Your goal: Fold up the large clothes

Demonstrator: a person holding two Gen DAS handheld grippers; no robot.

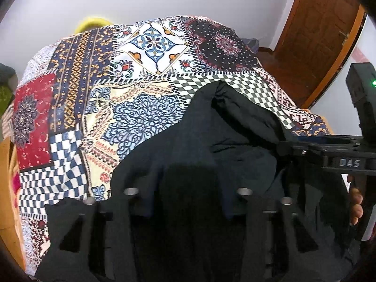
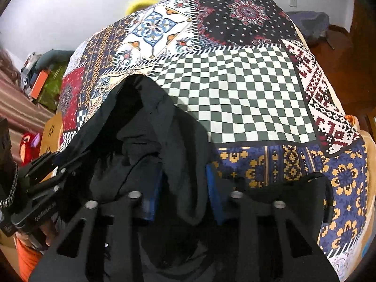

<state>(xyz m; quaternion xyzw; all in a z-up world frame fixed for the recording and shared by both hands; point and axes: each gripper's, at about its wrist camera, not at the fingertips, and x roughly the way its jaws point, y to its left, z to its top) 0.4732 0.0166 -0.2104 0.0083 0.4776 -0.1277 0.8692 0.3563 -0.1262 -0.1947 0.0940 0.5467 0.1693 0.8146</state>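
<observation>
1. Left wrist view. The left gripper (image 1: 188, 202) is low over a black garment (image 1: 235, 145) that lies bunched on the near part of a bed under a patchwork bedspread (image 1: 141, 75). Dark cloth fills the gap between the fingers and drapes over them, so it appears to be gripping a fold of the garment, probably to keep one edge taut. The right gripper (image 1: 293, 149) enters from the right edge, its tips touching the same cloth; whether it is clamped cannot be told from here.

2. Right wrist view. The right gripper (image 2: 185, 199) has its blue pads (image 2: 213, 197) apart with a thick fold of the black garment (image 2: 150, 127) hanging between them; the pads press the cloth on both sides, so it is grasping the garment. The left gripper (image 2: 58, 164) reaches in from the left, near the same bundle. Both tools hold adjacent parts, which suits lifting and spreading the garment onto the bedspread (image 2: 235, 89) before a fold.
</observation>
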